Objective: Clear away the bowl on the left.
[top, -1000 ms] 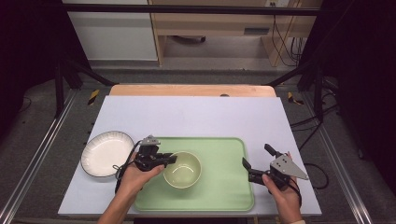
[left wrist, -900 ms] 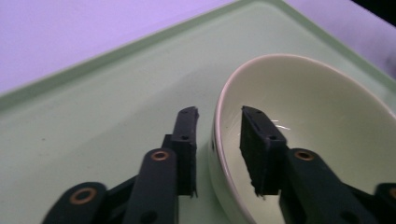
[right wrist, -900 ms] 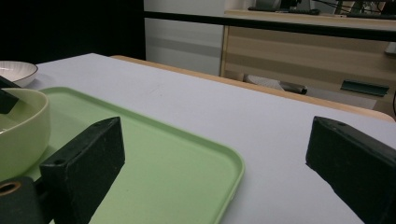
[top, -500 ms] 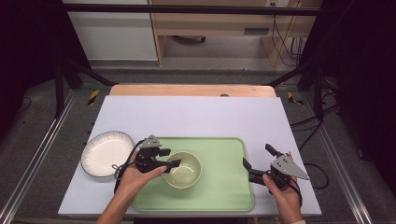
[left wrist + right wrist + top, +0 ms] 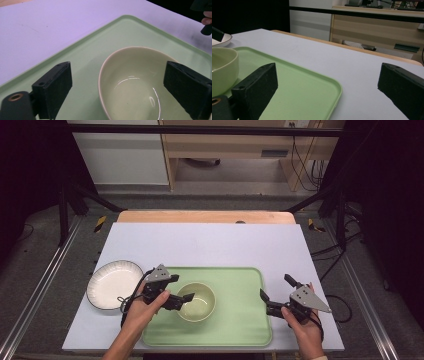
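A pale green bowl sits on the left half of a green tray. My left gripper is at the bowl's left rim and stands open. In the left gripper view the bowl lies between the spread jaws of this gripper, one jaw outside the rim over the tray, the other over the bowl's far side. My right gripper is open just off the tray's right edge. In the right gripper view its jaws straddle the tray's corner, with the bowl far left.
A white plate rests on the white table top, left of the tray. The table's wooden far edge lies beyond. Black frame posts stand at both sides. The other hand's gripper shows at the top right of the left gripper view.
The left gripper has shifted slightly at the bowl's left rim. The bowl, tray and right gripper have barely moved.
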Tool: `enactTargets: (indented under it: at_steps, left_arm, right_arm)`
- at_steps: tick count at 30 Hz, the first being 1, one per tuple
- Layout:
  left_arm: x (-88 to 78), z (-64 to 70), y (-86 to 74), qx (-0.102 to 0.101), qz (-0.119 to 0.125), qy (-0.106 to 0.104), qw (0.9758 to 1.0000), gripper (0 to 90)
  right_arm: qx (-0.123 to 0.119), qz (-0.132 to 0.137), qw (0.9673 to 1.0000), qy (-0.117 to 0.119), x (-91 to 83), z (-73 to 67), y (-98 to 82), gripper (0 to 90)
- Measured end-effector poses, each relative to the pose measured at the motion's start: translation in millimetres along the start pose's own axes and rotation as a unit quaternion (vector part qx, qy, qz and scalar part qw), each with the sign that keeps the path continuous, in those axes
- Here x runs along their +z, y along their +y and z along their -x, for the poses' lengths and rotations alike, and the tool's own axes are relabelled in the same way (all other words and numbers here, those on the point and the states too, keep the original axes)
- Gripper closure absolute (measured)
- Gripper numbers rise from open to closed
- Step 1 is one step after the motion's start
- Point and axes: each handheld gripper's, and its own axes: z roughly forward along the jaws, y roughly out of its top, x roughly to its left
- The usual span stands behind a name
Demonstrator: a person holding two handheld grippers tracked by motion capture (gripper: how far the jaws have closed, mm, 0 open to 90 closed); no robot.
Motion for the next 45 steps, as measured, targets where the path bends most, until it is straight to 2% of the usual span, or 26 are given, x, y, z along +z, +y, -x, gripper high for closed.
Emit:
enactTargets:
  at_steps: [3, 8, 13, 17, 19, 21, 26, 28, 30, 32, 41, 45]
  left_arm:
    - [-3.8, 0.7, 0.9, 0.011, 0.003, -0.002, 0.9999, 6.9]
    - [-13.0, 1.1, 1.5, 0.018, 0.011, -0.007, 0.9998, 4.9]
    - [-23.0, 5.5, -8.2, 0.027, 0.012, -0.002, 0.9995, 4.7]
    - [-32.7, 2.3, -9.8, 0.026, 0.038, 0.012, 0.9989, 4.6]
    - [-35.8, 2.0, -9.8, 0.018, 0.051, 0.013, 0.9985, 4.5]
    - [-36.1, 2.7, -11.0, 0.020, 0.054, 0.012, 0.9983, 4.4]
    - [-36.4, 4.6, -15.1, 0.035, 0.059, 0.011, 0.9976, 4.5]
    - [-37.7, 6.0, -16.5, 0.049, 0.058, 0.009, 0.9971, 4.4]
    - [-40.7, 6.5, -18.2, 0.065, 0.057, 0.017, 0.9961, 4.4]
    - [-45.5, 4.4, -20.1, 0.066, 0.069, 0.027, 0.9950, 4.6]
    - [-68.9, -17.0, -30.2, 0.026, 0.124, 0.040, 0.9911, 4.7]
    - [-74.0, -22.1, -33.4, 0.020, 0.130, 0.038, 0.9906, 4.8]
  right_arm:
    - [0.001, 0.001, 1.0000, 0.000, -0.3, 0.1, -0.1, 2.9]
    - [-0.001, 0.001, 1.0000, -0.001, -0.7, -0.6, 0.2, 2.8]
    - [-0.006, 0.002, 1.0000, -0.001, -0.2, -1.2, 0.1, 2.8]
    - [-0.014, 0.006, 0.9999, -0.003, -0.5, -2.0, 0.5, 2.9]
    - [-0.015, 0.005, 0.9998, -0.007, -0.5, -2.2, 0.5, 2.9]
    - [-0.017, 0.005, 0.9998, -0.008, -0.9, -2.2, 0.7, 2.9]
    - [-0.015, 0.007, 0.9998, -0.008, -1.7, -1.3, 0.6, 2.8]
    - [-0.015, 0.008, 0.9998, -0.008, -1.8, -1.2, 0.6, 2.8]
    - [-0.015, 0.008, 0.9998, -0.007, -1.9, -1.0, 0.6, 2.8]
    - [-0.015, 0.009, 0.9998, -0.006, -1.7, -0.9, 0.5, 2.7]
    - [-0.011, 0.008, 0.9999, -0.009, -2.8, 1.5, 0.1, 2.6]
    - [-0.012, 0.007, 0.9999, -0.006, -2.3, 0.2, 0.1, 2.7]
